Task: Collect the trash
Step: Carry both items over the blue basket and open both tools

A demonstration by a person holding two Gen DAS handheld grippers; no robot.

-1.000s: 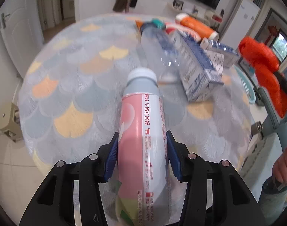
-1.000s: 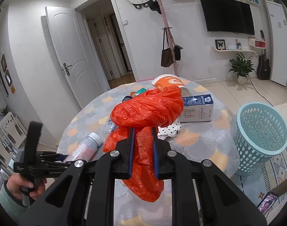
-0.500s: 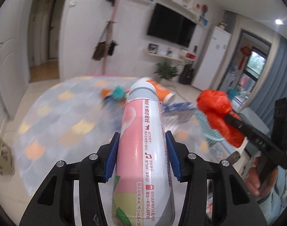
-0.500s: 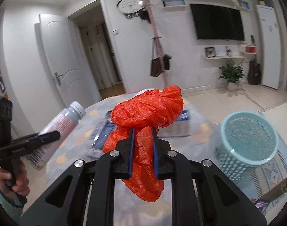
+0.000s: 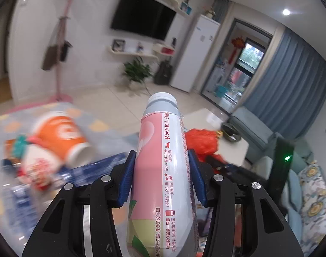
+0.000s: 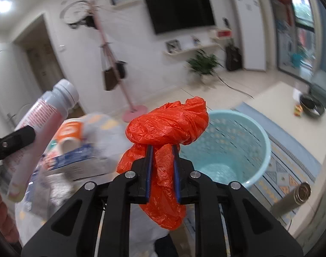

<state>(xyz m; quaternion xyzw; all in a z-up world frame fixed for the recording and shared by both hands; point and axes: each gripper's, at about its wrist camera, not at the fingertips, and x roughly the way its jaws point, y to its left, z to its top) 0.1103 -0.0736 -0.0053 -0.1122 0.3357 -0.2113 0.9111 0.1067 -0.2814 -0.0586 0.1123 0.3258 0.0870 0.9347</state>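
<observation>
The right tool (image 6: 162,159) is pinching a crumpled orange plastic bag (image 6: 167,126), its blue pads pressed into the bag's neck so the bulk bunches up past the tips and a tail hangs below. The light blue basket (image 6: 257,132) lies just ahead of this tool and a little to its right, lower down on the floor, mouth facing up. From what shows of its inside, the basket looks empty. That makes the right hand the nearer one to the basket, and the drop likely turns on carrying the bag forward over the rim.

The left tool (image 5: 162,178) is clamped across the body of a pink and white bottle (image 5: 163,160), whose long axis runs straight out along the fingers, capped end away from the tool. Ahead of it and to its left, blurred, an orange paper cup (image 5: 60,137) lies on its side on the desk (image 5: 103,126) beside a blue carton (image 5: 88,171) and other litter not yet collected
</observation>
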